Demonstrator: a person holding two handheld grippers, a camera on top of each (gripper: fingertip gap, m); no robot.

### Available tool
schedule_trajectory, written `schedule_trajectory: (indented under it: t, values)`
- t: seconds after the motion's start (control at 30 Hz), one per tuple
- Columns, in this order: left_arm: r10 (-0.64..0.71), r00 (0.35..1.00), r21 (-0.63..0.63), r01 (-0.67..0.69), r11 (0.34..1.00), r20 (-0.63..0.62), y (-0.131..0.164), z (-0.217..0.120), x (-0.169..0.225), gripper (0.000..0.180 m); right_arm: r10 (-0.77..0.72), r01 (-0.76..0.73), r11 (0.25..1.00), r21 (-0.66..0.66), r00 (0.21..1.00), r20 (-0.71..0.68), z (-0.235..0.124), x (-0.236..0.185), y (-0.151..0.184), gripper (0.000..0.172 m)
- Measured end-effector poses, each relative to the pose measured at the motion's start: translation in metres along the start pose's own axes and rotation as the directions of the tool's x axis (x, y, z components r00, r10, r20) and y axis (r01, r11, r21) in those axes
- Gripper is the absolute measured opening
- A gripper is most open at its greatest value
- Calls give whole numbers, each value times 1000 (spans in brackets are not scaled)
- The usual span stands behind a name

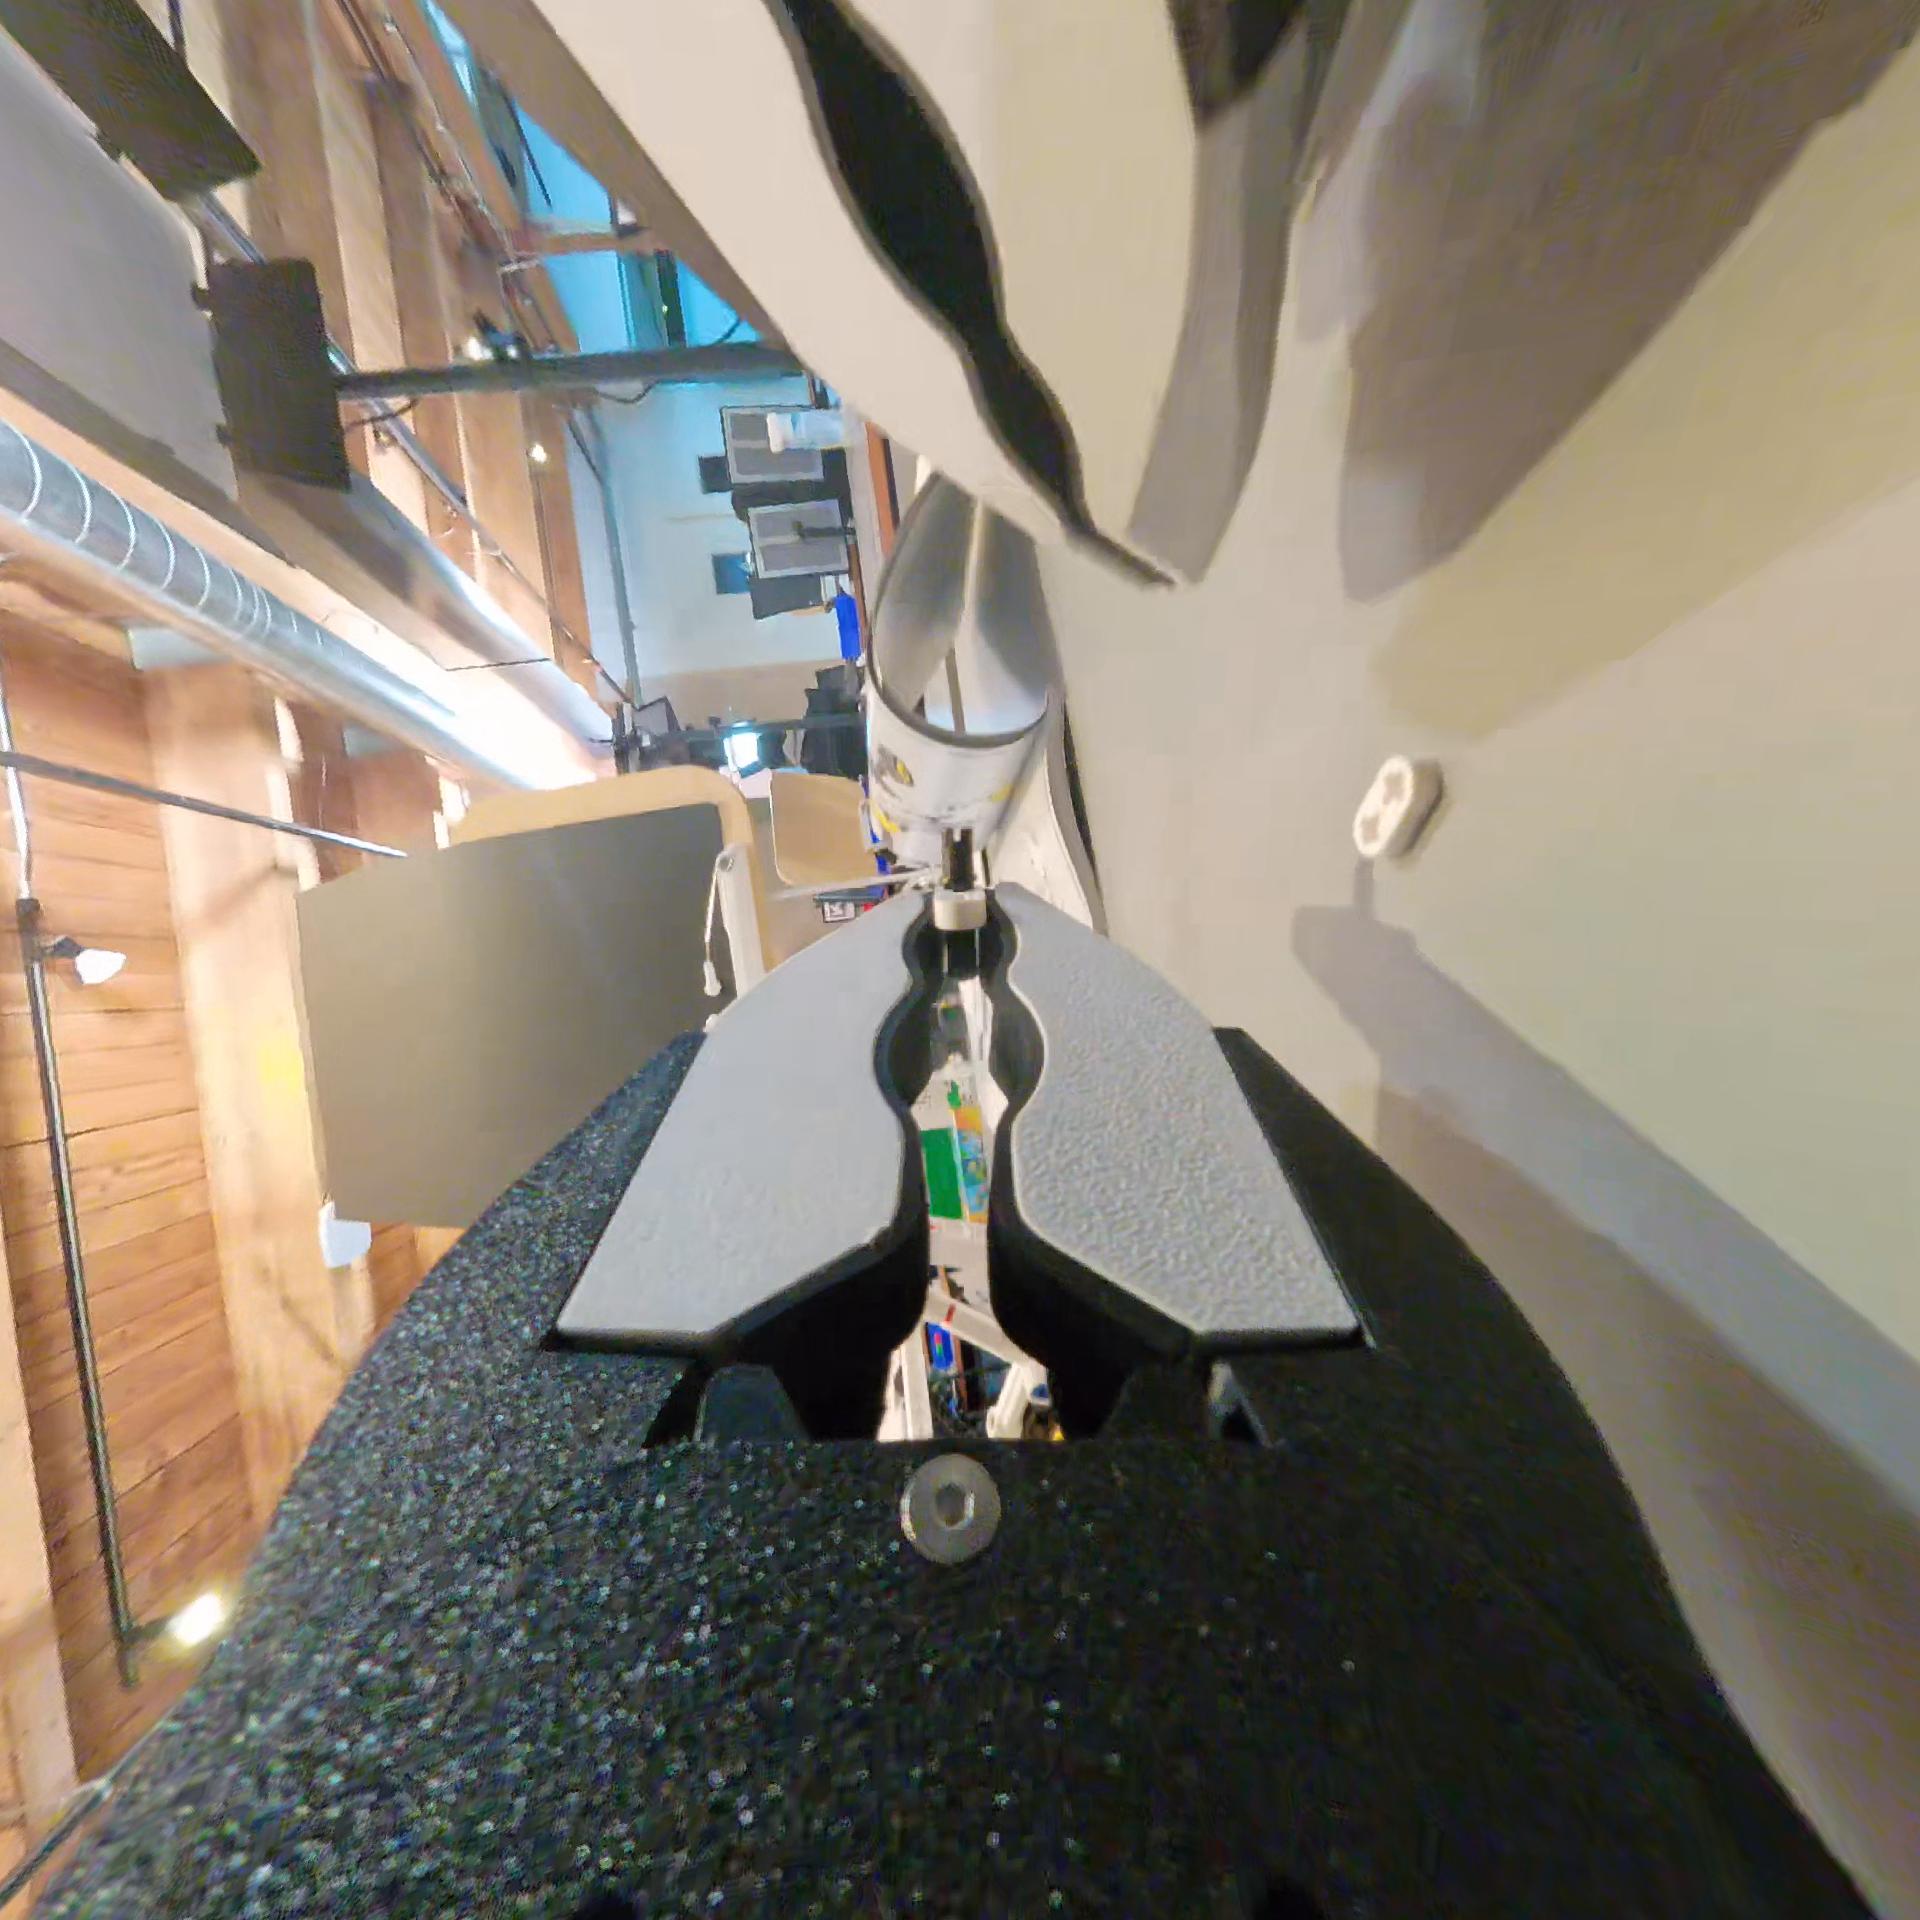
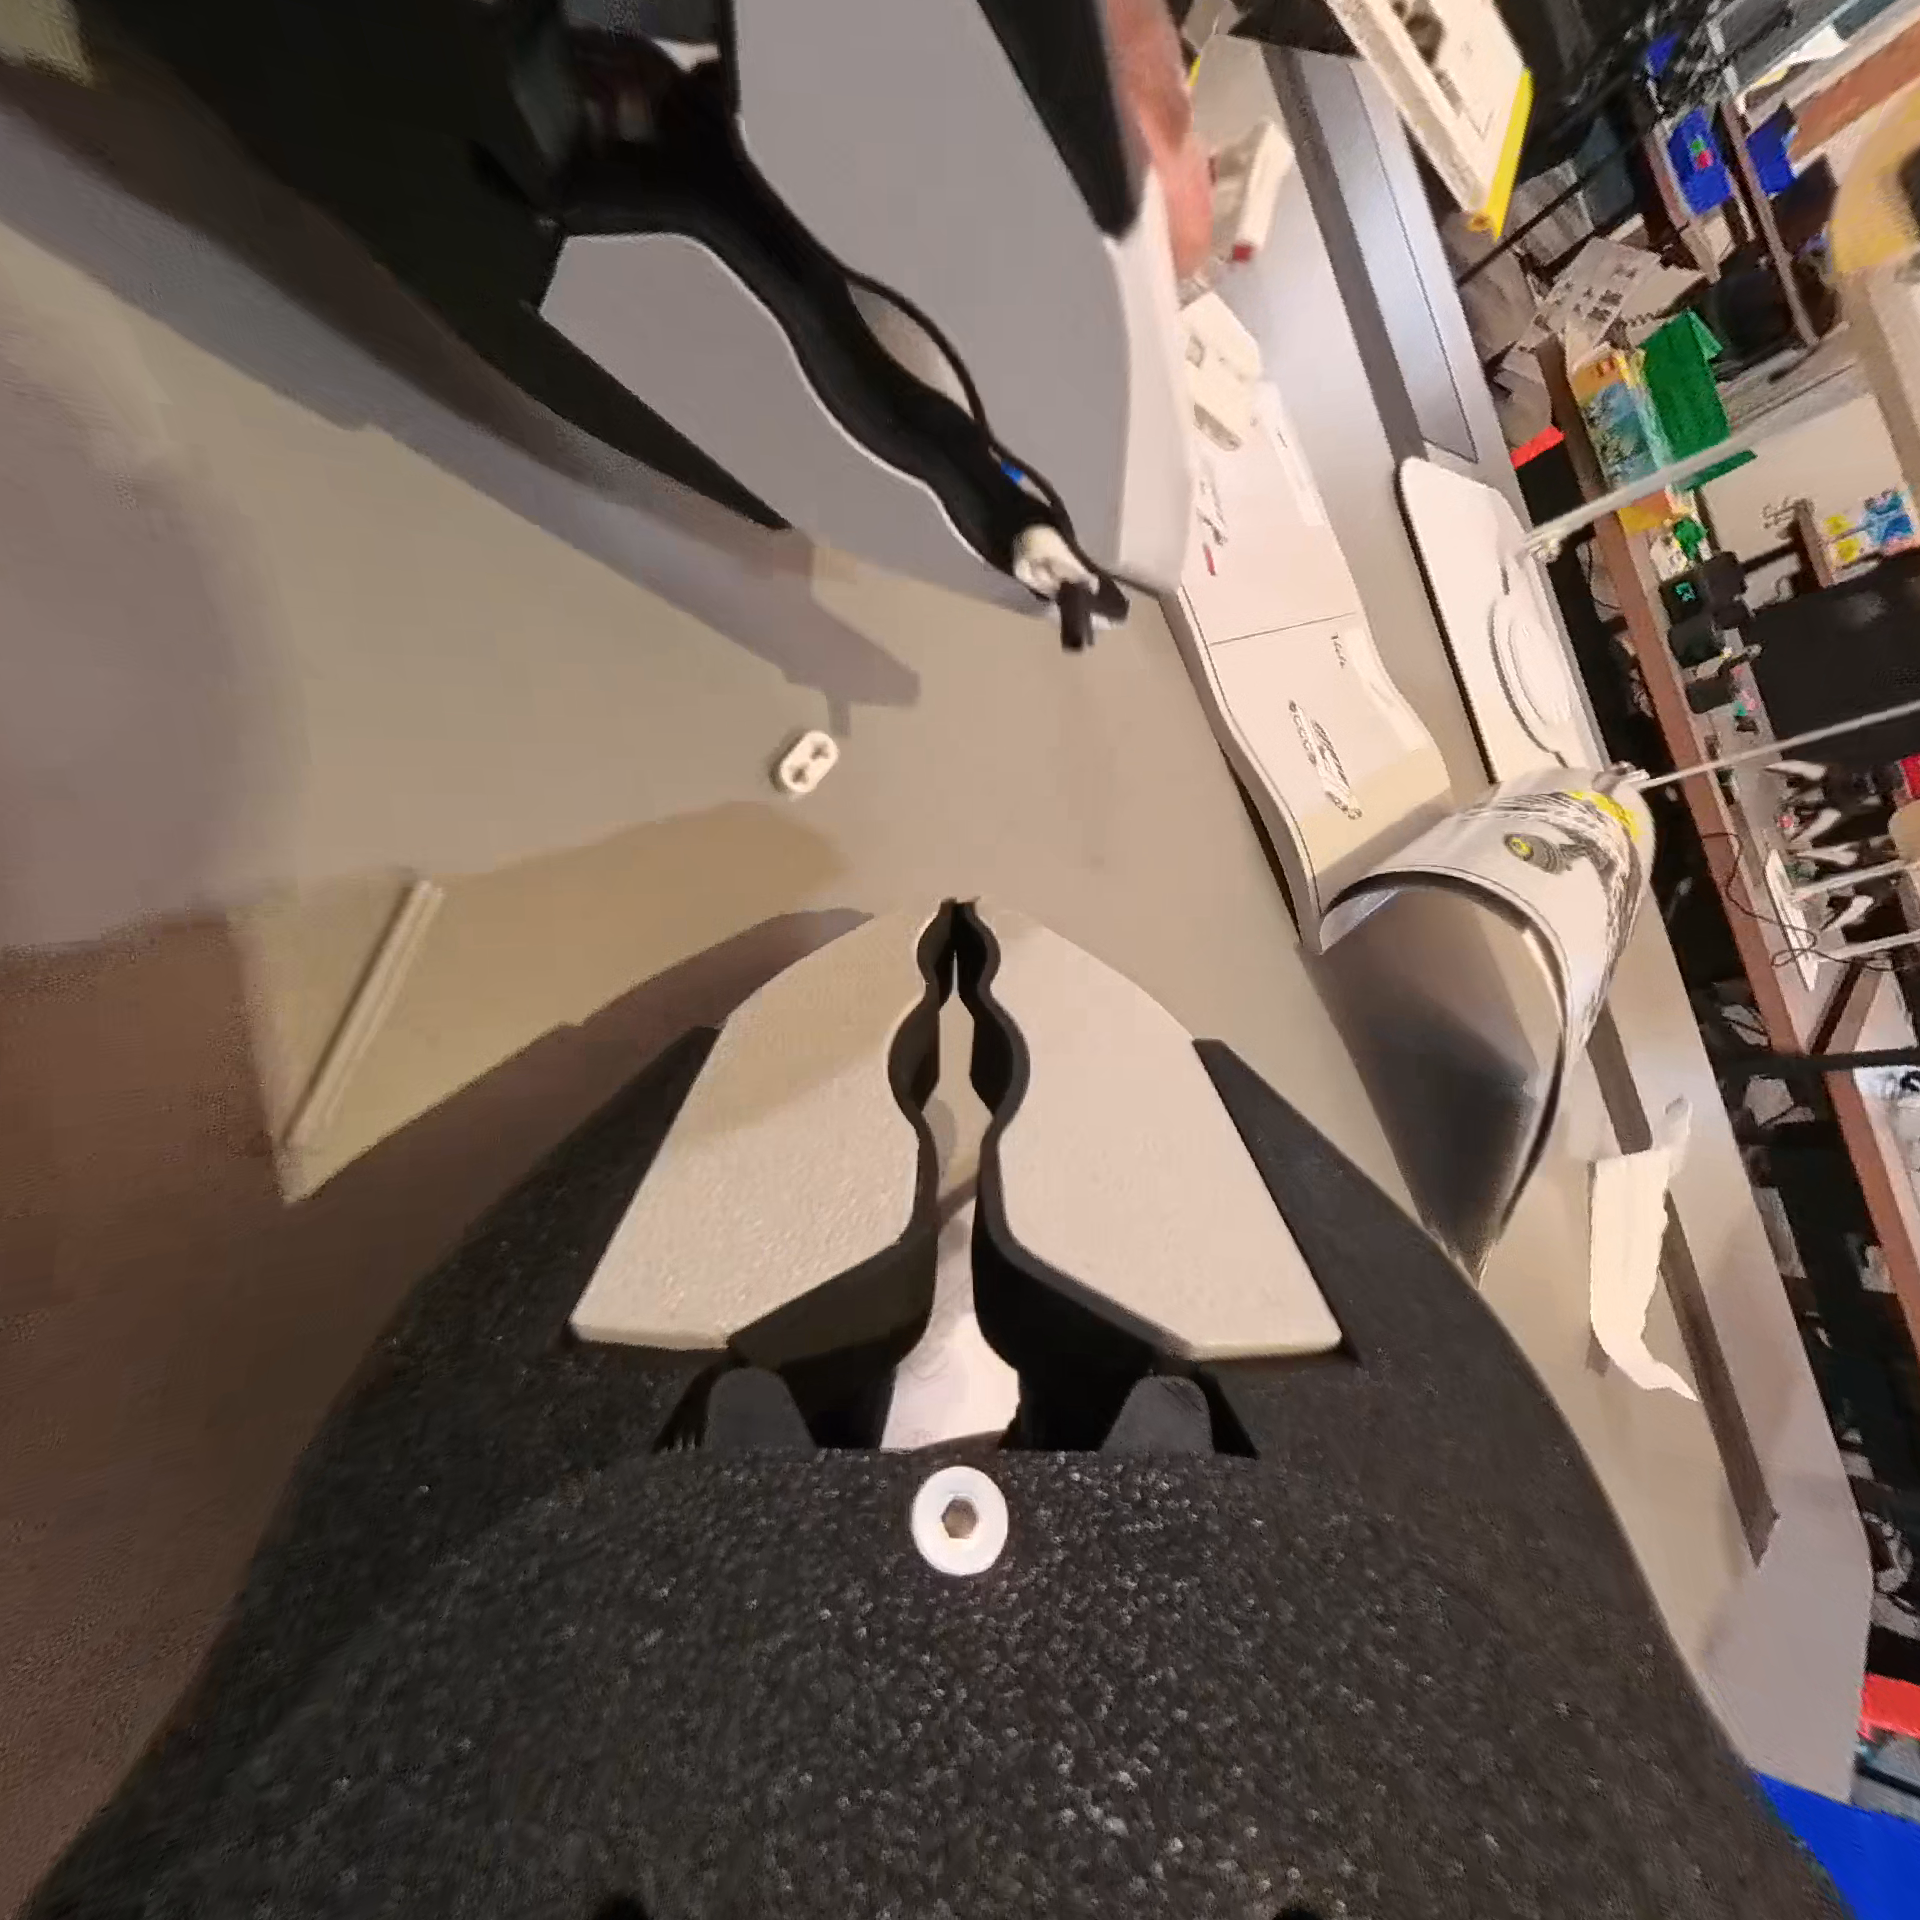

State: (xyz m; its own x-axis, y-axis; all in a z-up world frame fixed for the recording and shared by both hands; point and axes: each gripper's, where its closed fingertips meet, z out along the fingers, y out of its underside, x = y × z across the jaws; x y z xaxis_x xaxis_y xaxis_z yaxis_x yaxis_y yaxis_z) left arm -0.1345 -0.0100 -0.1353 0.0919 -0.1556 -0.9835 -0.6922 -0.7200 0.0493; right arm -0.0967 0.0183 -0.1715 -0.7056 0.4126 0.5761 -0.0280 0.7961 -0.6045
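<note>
Left gripper [image 1: 957, 914], centre frame, pinches a small white bushing on a thin black axle [image 1: 957, 912]: light, rigid, slippery; grip at the bushing. Right gripper [image 2: 961, 909] is fully closed on nothing.

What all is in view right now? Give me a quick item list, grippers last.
Small white piece with cross-shaped holes: one, white, lying loose on the tabletop.
Black axle assembly with white bush: one, black and white, clamped at the left gripper's tips.
Open booklet: one, white, on the table's far side.
Curled printed sheet: one, white with yellow marks, beside the booklet.
Crumpled paper: one, white, near the table edge.
Tabletop: one, beige-grey.
Left gripper: one, grey fingers, closed on the axle assembly.
Right gripper: one, grey fingers, closed, nothing in it.
</note>
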Motion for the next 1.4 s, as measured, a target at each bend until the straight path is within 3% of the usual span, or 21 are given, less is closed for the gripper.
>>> schedule_trajectory:
  t: [0.3,0.63,0.83,1.03,1.4]
  values:
    - [171,985,56,-171,984,19,-33,-2,12,7,21,-20,998,-65,999,25,9,-6,-1,21]
    - [259,965,26,-260,965,46,-42,-3,16,7,51,-48,995,-82,998,40,8,-6,-4,13]
    - [263,964,-65,-260,963,36,-36,2,14,7,45,-46,988,-147,999,-17,10,0,-2,6]
    - [222,972,4,-223,975,76,-36,-2,11,7,-51,43,990,-132,997,-60,7,3,-5,2]
    - [159,985,49,-163,985,63,-36,-3,14,7,-12,9,996,-91,999,-37,7,0,-4,2]
